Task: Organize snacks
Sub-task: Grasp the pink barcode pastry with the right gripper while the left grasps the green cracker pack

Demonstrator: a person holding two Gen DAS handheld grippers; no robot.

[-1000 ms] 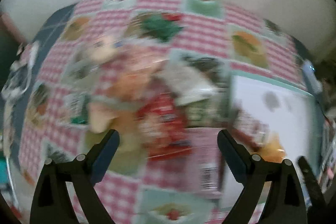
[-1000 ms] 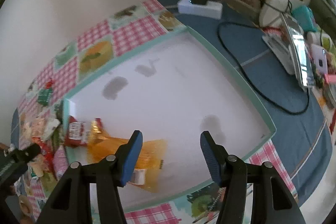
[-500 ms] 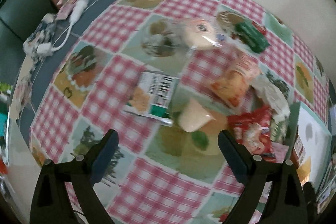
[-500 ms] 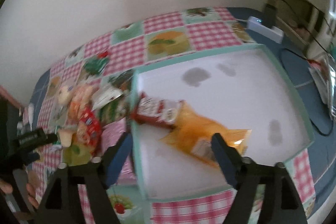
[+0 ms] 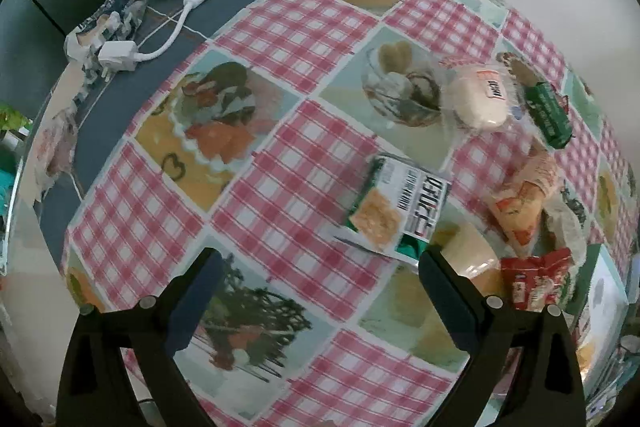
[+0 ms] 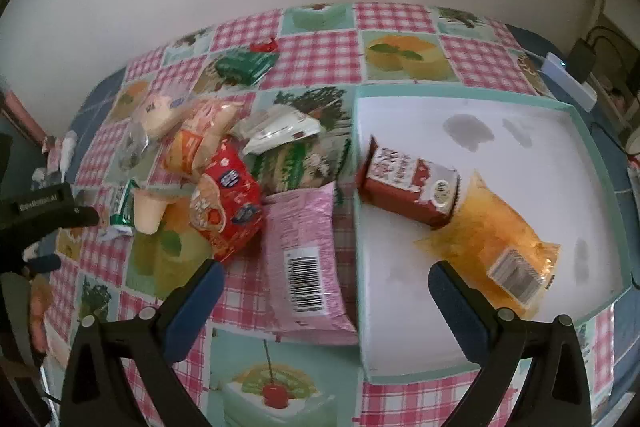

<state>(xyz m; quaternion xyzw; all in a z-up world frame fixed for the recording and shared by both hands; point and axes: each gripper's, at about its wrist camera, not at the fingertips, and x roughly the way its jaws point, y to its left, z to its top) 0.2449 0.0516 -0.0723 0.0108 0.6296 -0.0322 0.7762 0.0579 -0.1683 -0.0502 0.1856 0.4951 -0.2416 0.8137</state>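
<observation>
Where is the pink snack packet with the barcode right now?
In the right wrist view, the pink packet lies on the tablecloth just left of the tray, below the red snack bag.

Right tool (image 6: 322, 301) swung left from tray (image 6: 600, 163) toward snack pile

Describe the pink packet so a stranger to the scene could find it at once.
Find the teal-rimmed white tray on the checked tablecloth. Against its left wall lies the pink packet, flat, barcode up. It is the only pink wrapper, and nearest the right gripper.
</observation>
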